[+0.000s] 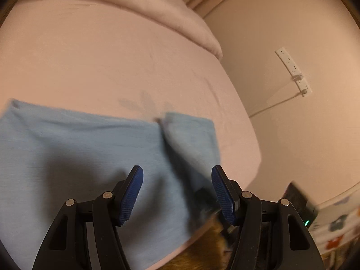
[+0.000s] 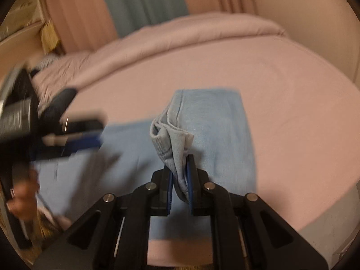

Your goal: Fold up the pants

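right claw [image 2: 180, 175] clamps pants [image 2: 211, 130] hem | left claw [image 1: 177, 193] empty, agape

- A pink bed sheet [image 1: 90, 56] covers the mattress.
- A folded pink duvet [image 2: 180, 36] lies along the sheet's far edge.
- Pink and teal curtains [image 2: 144, 0] hang beyond the duvet.
- A white power strip [image 1: 292, 72] lies on the floor beside the sheet.
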The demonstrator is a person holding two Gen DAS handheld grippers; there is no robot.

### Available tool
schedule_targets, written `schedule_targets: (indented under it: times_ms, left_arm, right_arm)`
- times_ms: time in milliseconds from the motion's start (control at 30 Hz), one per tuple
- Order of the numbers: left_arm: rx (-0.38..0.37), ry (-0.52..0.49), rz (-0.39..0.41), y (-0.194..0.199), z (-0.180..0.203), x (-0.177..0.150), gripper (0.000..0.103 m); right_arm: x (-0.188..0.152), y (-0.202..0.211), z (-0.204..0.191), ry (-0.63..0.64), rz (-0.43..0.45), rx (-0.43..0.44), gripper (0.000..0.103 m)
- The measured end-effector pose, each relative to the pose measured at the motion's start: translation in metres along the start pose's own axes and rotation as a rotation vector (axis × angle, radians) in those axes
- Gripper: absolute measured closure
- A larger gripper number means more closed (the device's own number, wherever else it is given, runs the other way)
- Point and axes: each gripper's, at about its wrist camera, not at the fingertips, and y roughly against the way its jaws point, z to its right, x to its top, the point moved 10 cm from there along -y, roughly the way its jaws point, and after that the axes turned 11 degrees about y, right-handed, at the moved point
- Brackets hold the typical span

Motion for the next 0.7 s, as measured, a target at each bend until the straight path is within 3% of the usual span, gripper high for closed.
schedule_targets:
  times_ms: [67,200,300,333,533,700]
  left_arm:
    - [0.034,0.027,-0.040,-0.018,-0.003,-0.003,0.041]
    - [0.053,0.031,-0.073,-0.043,0.003,-0.006,0.044]
    - [0.046,0.025,-0.076,-0.046,0.008,-0.006,0.088]
    - [0.052,0.011,-0.065,-0.044,0.010,-0.006,0.093]
    - [0.019,-0.002,0.002,0.001,0.017,0.000,0.097]
    - [0.072,-0.052,0.068,0.042,0.011,0.003,0.097]
  right_arm:
    - [-0.009,-0.005,-0.010,0.028,-0.016,0.034,0.091]
    - [-0.013,-0.001,-0.008,0.057,-0.017,0.023,0.091]
    - [-0.014,0.003,-0.006,0.063,-0.017,0.025,0.091]
    - [-0.014,0.003,-0.003,0.060,-0.020,0.024,0.091]
    - [0.002,0.010,-0.016,0.101,0.020,0.036,0.091]
    - [0.016,0.022,-0.047,0.138,0.057,0.109,0.091]
